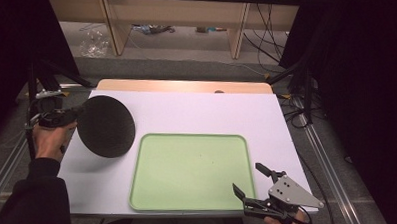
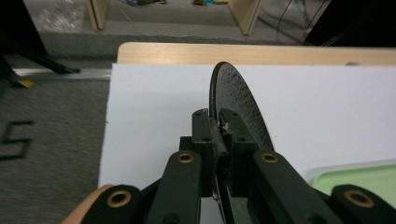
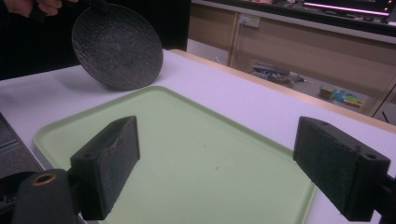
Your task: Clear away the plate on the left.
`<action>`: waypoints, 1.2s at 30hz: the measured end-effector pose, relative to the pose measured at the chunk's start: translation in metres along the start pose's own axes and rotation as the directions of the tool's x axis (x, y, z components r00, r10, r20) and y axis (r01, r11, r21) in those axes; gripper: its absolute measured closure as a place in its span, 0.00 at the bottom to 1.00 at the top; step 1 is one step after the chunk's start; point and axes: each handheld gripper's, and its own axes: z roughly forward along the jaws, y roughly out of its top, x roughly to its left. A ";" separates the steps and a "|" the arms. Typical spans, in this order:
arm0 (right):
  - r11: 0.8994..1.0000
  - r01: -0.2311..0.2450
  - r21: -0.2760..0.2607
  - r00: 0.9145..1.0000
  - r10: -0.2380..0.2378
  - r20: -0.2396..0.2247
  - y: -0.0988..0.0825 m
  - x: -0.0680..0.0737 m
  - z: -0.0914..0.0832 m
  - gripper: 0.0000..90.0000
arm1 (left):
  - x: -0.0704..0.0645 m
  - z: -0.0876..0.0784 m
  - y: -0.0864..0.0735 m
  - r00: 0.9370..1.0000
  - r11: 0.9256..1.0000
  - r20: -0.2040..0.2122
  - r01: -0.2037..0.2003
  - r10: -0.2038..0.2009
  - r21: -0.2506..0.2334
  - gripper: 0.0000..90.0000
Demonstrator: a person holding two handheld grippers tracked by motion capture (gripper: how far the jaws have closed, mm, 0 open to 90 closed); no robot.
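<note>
- The black plate (image 1: 106, 126) is a thin round disc with a rough, speckled matte face; it sits at the left of the high view, lifted and tilted above the white surface (image 1: 196, 112), just beside the tray's upper left corner.
- The left tool (image 2: 218, 122) has its jaws closed tight on the plate's rim; its own view shows the disc edge-on, standing up between them.
- The pale green tray (image 1: 138, 169) is a smooth rounded rectangle with a raised lip, low in the centre of the frame, with nothing in it.
- The right tool (image 1: 249, 176), at the lower right, has its jaws spread wide and grips nothing; its view shows coarse black pads (image 3: 109, 161) over the tray and the plate's full face at upper left.
</note>
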 end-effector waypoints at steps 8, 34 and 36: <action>1.000 0.012 -0.001 1.000 -0.012 -0.001 0.001 -0.001 0.001 0.17 | -0.020 -0.003 0.003 0.995 0.995 -0.040 -0.096 0.096 0.011 0.90; 1.000 0.025 0.000 1.000 -0.025 -0.015 0.002 0.001 0.004 0.17 | -0.019 0.005 0.001 0.990 0.953 0.077 -0.133 0.116 0.272 0.82; 1.000 0.014 0.019 1.000 -0.013 -0.023 0.002 0.001 0.003 0.17 | -0.019 0.005 0.001 0.990 0.951 0.072 -0.134 0.119 0.279 0.82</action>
